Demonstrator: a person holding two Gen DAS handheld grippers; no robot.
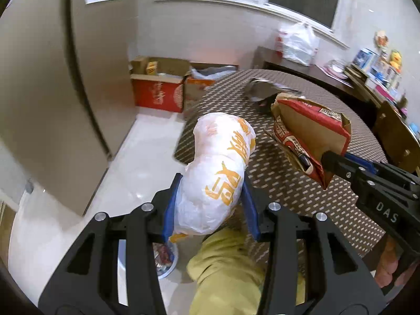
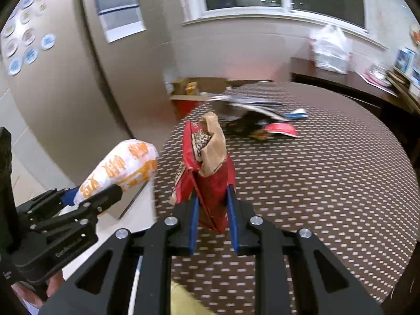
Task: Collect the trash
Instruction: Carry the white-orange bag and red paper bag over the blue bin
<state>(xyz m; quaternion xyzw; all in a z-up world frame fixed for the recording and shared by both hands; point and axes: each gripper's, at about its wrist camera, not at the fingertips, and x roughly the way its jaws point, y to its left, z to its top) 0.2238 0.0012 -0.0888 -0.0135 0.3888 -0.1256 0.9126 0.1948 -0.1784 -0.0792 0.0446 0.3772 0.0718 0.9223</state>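
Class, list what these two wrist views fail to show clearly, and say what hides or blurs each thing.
- Bin, left view: mostly hidden behind the left claw and white bag.
- Wrappers on the table, right view: motion blur; kinds unreadable.
- Red bag print, right view: creased, too small to read.
- Boxes, left view: contents blurred, partly behind the table.
- Shelf items, left view: small, at the edge.

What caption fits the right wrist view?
Right gripper clamps a red-and-brown paper bag above the patterned table; left gripper holds a white-and-orange wrapper.
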